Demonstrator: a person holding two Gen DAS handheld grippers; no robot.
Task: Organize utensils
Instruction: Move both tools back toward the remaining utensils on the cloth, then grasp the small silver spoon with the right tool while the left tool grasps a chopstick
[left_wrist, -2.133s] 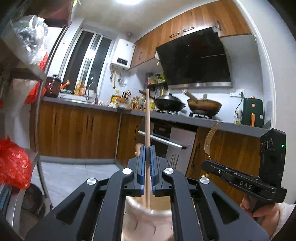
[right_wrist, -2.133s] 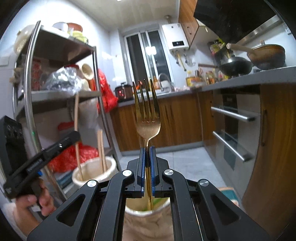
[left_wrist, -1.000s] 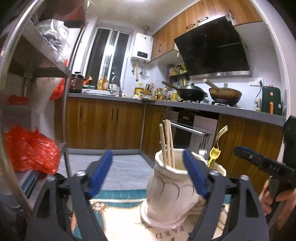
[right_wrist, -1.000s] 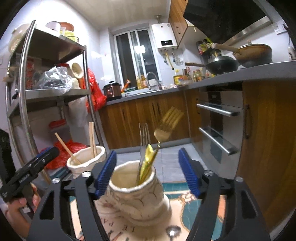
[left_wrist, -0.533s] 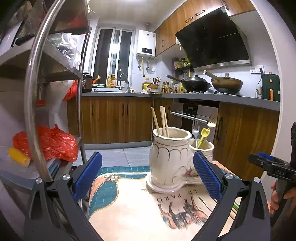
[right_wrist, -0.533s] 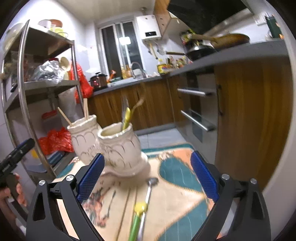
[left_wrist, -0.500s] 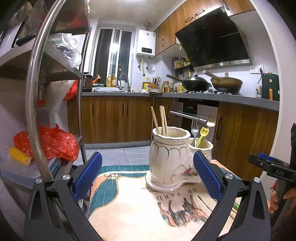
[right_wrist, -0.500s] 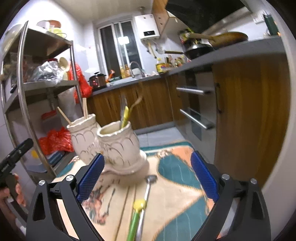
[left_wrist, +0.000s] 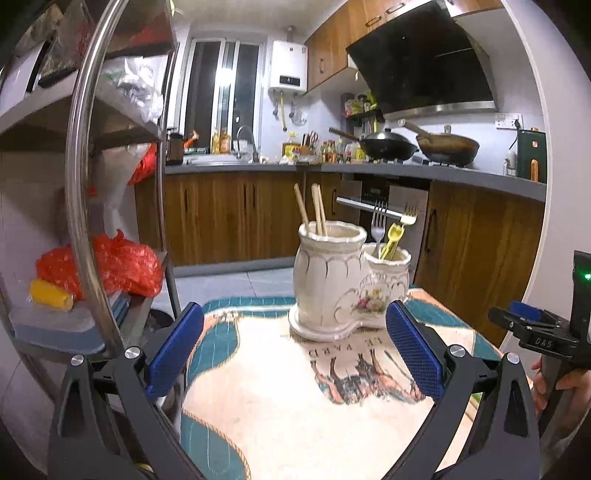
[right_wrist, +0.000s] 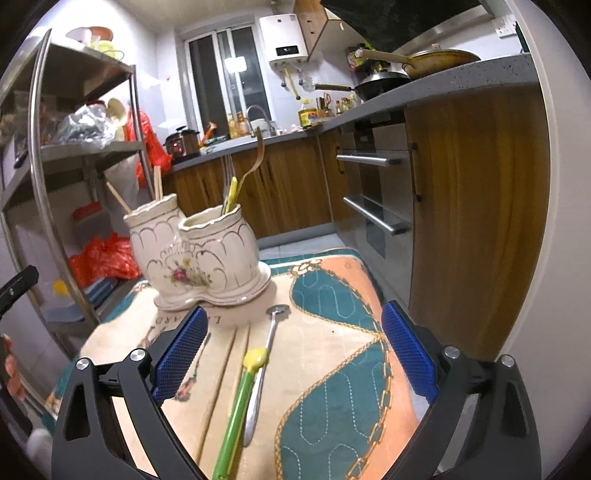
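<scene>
A white ceramic double holder (left_wrist: 332, 280) stands on a patterned mat (left_wrist: 280, 398). Its taller cup holds wooden chopsticks (left_wrist: 314, 210); its shorter cup holds forks (left_wrist: 378, 221) and a yellow utensil (left_wrist: 393, 238). My left gripper (left_wrist: 293, 350) is open and empty, in front of the holder. In the right wrist view the holder (right_wrist: 199, 254) is at centre left. My right gripper (right_wrist: 291, 354) is open and empty above a green-and-yellow utensil (right_wrist: 240, 398), a metal spoon (right_wrist: 264, 354) and loose chopsticks (right_wrist: 221, 380) lying on the mat (right_wrist: 332, 369).
A metal shelf rack (left_wrist: 85, 184) with red bags (left_wrist: 110, 262) stands at the left. Wooden cabinets and an oven (right_wrist: 373, 192) lie to the right. The counter holds woks (left_wrist: 388, 146). The right gripper's body (left_wrist: 546, 332) shows at the left view's right edge.
Both grippers released their utensils into the holder, opened wide and drew back. The holder now looks smaller and farther off, and loose utensils on the mat came into the right view.
</scene>
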